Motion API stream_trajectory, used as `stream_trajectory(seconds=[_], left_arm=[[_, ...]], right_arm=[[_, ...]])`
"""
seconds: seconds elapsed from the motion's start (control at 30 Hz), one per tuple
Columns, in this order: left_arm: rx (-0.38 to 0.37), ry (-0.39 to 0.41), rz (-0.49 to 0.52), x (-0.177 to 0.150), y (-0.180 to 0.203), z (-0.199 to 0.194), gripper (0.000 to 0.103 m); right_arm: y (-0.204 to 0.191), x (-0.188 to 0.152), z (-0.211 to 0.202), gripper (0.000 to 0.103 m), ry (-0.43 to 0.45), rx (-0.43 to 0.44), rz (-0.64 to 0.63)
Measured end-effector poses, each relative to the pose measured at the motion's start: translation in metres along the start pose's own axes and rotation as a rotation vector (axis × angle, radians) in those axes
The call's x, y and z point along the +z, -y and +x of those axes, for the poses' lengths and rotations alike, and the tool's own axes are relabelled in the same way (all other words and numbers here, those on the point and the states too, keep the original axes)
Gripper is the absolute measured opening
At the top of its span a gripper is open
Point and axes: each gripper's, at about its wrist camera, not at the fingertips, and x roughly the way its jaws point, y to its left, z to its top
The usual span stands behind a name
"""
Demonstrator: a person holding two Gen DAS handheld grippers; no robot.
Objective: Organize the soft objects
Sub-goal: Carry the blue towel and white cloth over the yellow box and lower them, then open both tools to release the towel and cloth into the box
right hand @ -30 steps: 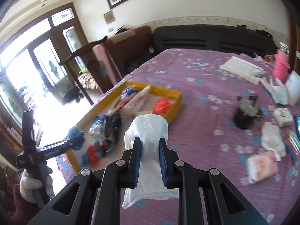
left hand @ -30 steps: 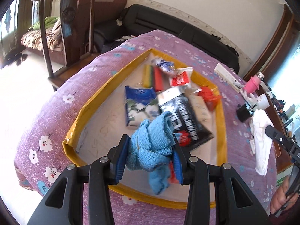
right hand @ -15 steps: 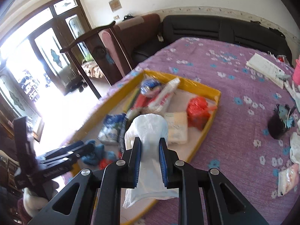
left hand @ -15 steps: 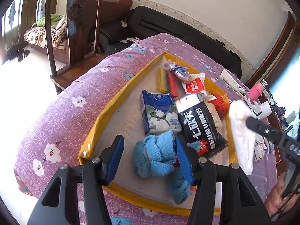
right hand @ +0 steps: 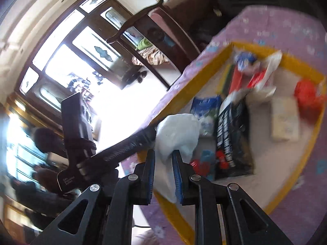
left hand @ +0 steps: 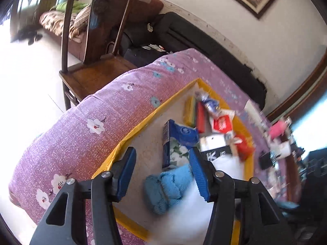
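Blue cloth (left hand: 169, 185) released, white cloth (right hand: 177, 130) arrived (labels blurred)

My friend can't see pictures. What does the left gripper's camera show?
The open left gripper hangs over a blue knitted cloth lying in a yellow-rimmed tray on a purple flowered bedspread. Packets, including a blue tissue pack, fill the tray.

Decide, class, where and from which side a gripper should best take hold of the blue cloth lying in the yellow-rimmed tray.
Probably the bunched hump of the blue cloth, from above, fingers straddling it. It lies crumpled and limp on the tray floor, so no edge stands up. The open left gripper already hangs over it.
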Motion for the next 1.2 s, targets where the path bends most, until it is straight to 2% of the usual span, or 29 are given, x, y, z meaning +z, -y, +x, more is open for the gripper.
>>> stream_trajectory(seconds=[0.07, 0.17, 0.23, 0.27, 0.3, 0.37, 0.4, 0.47, 0.53, 0.63, 0.67, 0.8, 0.83, 0.87, 0.93, 1.07, 1.1, 1.17, 1.2], left_arm=[[-0.003, 0.016, 0.002, -0.001, 0.002, -0.002, 0.054], [-0.016, 0.038, 0.005, -0.004, 0.002, -0.009, 0.059], [-0.011, 0.061, 0.001, -0.006, 0.001, -0.016, 0.065], [-0.013, 0.07, 0.0, -0.006, 0.001, -0.02, 0.066], [-0.019, 0.078, -0.003, -0.007, 0.001, -0.023, 0.068], [-0.032, 0.092, -0.008, -0.01, 0.0, -0.03, 0.069], [-0.036, 0.098, -0.007, -0.011, 0.0, -0.033, 0.07], [-0.031, 0.112, -0.002, -0.015, 0.0, -0.04, 0.07], [-0.031, 0.129, -0.001, -0.017, 0.0, -0.048, 0.07], [-0.025, 0.168, -0.004, -0.02, 0.0, -0.061, 0.07], [-0.026, 0.182, -0.008, -0.02, 0.0, -0.065, 0.07], [-0.026, 0.22, -0.026, -0.019, -0.002, -0.077, 0.071], [-0.023, 0.223, -0.028, -0.02, -0.002, -0.078, 0.071], [-0.021, 0.221, -0.027, -0.02, -0.002, -0.079, 0.071], [-0.021, 0.211, -0.022, -0.021, -0.002, -0.08, 0.071], [-0.003, 0.206, 0.011, -0.025, -0.001, -0.082, 0.072], [0.0, 0.207, 0.016, -0.025, -0.001, -0.082, 0.072], [0.001, 0.211, 0.02, -0.026, 0.0, -0.081, 0.075], [0.001, 0.21, 0.022, -0.027, 0.001, -0.079, 0.076]], right_arm=[[0.01, -0.001, 0.014, 0.021, -0.024, -0.012, 0.03], [0.019, -0.004, 0.033, 0.018, -0.075, -0.096, 0.022], [0.021, -0.005, 0.031, 0.018, -0.051, -0.125, 0.014], [0.02, -0.003, 0.03, 0.026, -0.044, -0.18, -0.002], [0.018, -0.002, 0.029, 0.048, -0.038, -0.293, -0.031], [0.017, -0.004, 0.028, 0.061, -0.033, -0.405, -0.068], [0.019, -0.005, 0.027, 0.061, -0.033, -0.426, -0.067], [0.021, -0.006, 0.018, 0.061, -0.002, -0.417, -0.044], [0.017, -0.008, 0.002, 0.061, 0.075, -0.388, -0.043], [-0.006, -0.006, -0.01, 0.061, 0.15, -0.351, -0.113], [-0.013, -0.005, -0.01, 0.061, 0.159, -0.301, -0.137], [-0.022, 0.005, 0.016, 0.063, 0.057, -0.044, -0.104], [-0.02, 0.005, 0.024, 0.064, 0.024, -0.021, -0.097], [-0.014, 0.007, 0.038, 0.064, -0.021, -0.032, -0.081], [0.007, 0.006, 0.055, 0.064, -0.066, -0.152, -0.025], [0.025, 0.001, 0.034, 0.064, -0.022, -0.262, 0.035], [0.025, -0.002, 0.027, 0.065, -0.016, -0.284, 0.021], [0.02, -0.011, 0.017, 0.07, -0.013, -0.387, -0.024], [0.018, -0.013, 0.016, 0.071, -0.016, -0.392, -0.036]])
